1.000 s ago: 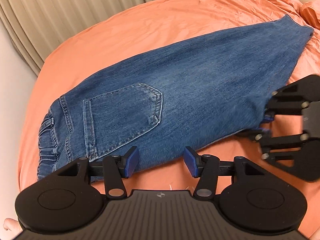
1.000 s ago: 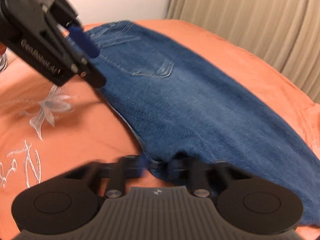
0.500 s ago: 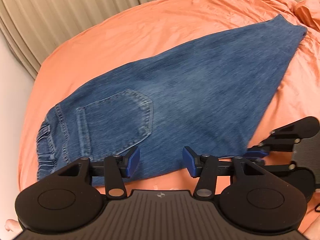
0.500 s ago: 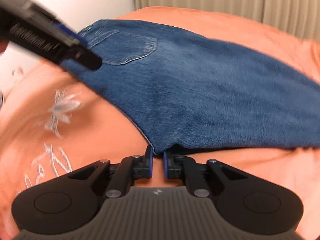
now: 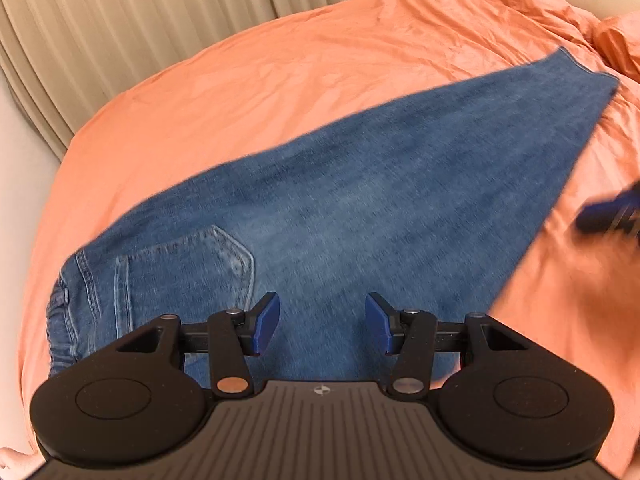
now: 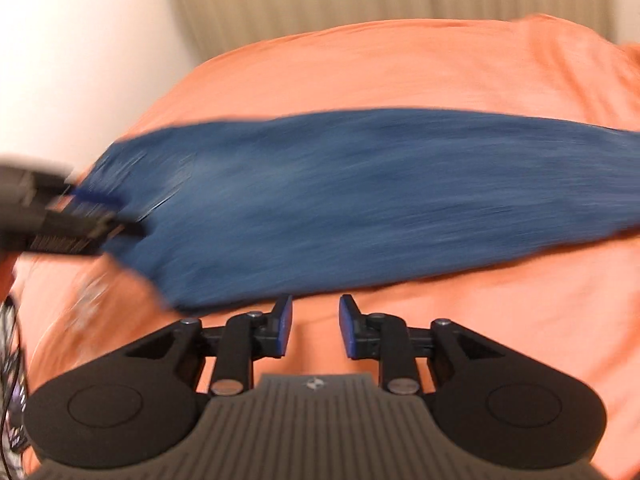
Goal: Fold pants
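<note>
Blue jeans (image 5: 352,208) lie flat on the orange bed, folded lengthwise, with the waist and back pocket (image 5: 188,268) at the lower left and the leg hems at the upper right. My left gripper (image 5: 322,322) is open and empty, hovering over the seat area near the jeans' near edge. My right gripper (image 6: 314,326) is open and empty, just off the jeans' (image 6: 360,192) near edge over bare sheet. The right gripper shows blurred at the right edge of the left wrist view (image 5: 612,214). The left gripper shows blurred at the left in the right wrist view (image 6: 68,216).
The orange bed sheet (image 5: 280,80) stretches around the jeans, rumpled at the far right (image 5: 560,8). Beige curtains (image 5: 140,20) hang behind the bed. A white wall (image 6: 80,60) stands at the left of the right wrist view.
My right gripper let go of the jeans' edge, opened and pulled back away from the fabric. My left gripper moved forward over the jeans, still open.
</note>
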Available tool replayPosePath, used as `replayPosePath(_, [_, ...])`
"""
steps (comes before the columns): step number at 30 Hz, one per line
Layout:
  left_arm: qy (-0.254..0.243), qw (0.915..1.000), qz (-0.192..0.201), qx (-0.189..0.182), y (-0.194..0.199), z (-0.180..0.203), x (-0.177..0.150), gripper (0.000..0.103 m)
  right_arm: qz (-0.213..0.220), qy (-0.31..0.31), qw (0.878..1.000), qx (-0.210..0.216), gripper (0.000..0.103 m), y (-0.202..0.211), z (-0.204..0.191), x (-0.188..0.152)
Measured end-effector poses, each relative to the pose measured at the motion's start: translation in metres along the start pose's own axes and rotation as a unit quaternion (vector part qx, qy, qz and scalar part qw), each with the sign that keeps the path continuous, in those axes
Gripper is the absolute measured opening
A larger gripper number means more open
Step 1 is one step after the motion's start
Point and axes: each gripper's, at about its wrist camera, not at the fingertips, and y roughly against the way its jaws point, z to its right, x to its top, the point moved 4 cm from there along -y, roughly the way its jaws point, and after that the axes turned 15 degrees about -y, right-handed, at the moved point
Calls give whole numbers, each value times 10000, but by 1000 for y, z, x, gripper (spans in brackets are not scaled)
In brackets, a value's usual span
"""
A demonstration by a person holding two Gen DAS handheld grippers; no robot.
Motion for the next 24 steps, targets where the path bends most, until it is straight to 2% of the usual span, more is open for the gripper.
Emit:
replayPosePath(6, [417,9991,1,5,-25,-29,23,59,434,-950,9911,-825,30,43,129,82])
replayPosePath(13, [319,9993,-145,137,-68,-47,56,62,880,-2243,9598,-1437,39,75,277,155])
replayPosePath(18, [420,9984,-367,101,-100,-55,75,62,1193,-3086,9320,-1483,41,86,357,181])
replayPosePath(24, [635,9964,-557,80,-124,-61,75,62,1199,-3777,9091,-1285,42,76,405,183])
